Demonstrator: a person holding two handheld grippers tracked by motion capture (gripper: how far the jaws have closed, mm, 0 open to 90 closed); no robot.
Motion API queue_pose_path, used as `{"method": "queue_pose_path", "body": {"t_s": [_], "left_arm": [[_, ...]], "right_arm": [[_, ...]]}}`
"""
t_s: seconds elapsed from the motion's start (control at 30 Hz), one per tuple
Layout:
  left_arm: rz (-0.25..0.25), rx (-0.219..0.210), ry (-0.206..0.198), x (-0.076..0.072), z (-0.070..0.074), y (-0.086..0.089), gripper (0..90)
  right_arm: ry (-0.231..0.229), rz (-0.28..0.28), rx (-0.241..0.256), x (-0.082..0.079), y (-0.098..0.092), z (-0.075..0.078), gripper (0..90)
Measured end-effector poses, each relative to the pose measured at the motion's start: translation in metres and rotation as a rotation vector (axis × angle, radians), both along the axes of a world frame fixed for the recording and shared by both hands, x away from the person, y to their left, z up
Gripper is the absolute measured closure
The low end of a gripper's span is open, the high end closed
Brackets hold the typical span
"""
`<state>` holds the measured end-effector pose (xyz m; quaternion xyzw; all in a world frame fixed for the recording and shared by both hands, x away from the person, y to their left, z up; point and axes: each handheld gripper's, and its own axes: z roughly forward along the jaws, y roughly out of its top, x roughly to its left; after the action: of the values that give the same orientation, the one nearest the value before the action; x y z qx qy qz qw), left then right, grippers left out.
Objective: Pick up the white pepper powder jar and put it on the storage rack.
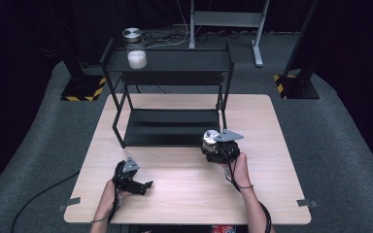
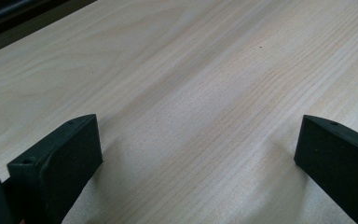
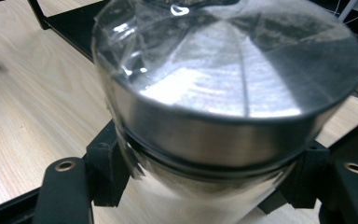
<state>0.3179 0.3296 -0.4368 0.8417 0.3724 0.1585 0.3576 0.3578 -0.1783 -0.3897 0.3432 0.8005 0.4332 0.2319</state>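
- While our right gripper clamps the jar below its lid, a loose squeeze could drop it.
- Our left gripper stays out, jaws spread, empty.

a glass jar with a brushed metal lid, upright, clamped at its sides just under the lid. sat at the front right corner of the black shelf, over the wooden table, its lid top shiny and round from above. looked pale below the lid; contents hard to tell.
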Motion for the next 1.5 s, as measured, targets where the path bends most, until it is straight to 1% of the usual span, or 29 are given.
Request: {"method": "queue_pose_path", "body": {"t_s": [0.37,0.77,1.0,1.23,1.5], "left_arm": [[0.000,0.000,-0.001,0.000,0.000,0.000,0.1],[0.000,-0.001,-0.001,0.000,0.000,0.000,0.1],[0.000,0.000,-0.001,0.000,0.000,0.000,0.1],[0.001,0.001,-0.003,-0.001,0.000,0.000,0.1],[0.000,0.001,-0.002,-0.001,0.000,0.000,0.1]], "right_arm": [[-0.019,0.006,-0.018,0.009,0.005,0.014,30.1],[-0.029,0.000,0.003,0.017,0.004,0.022,30.1],[-0.042,0.001,0.016,0.022,0.004,0.032,30.1],[-0.058,0.001,0.019,0.026,0.005,0.042,30.1],[-0.068,0.002,0.009,0.031,0.009,0.052,30.1]]}}
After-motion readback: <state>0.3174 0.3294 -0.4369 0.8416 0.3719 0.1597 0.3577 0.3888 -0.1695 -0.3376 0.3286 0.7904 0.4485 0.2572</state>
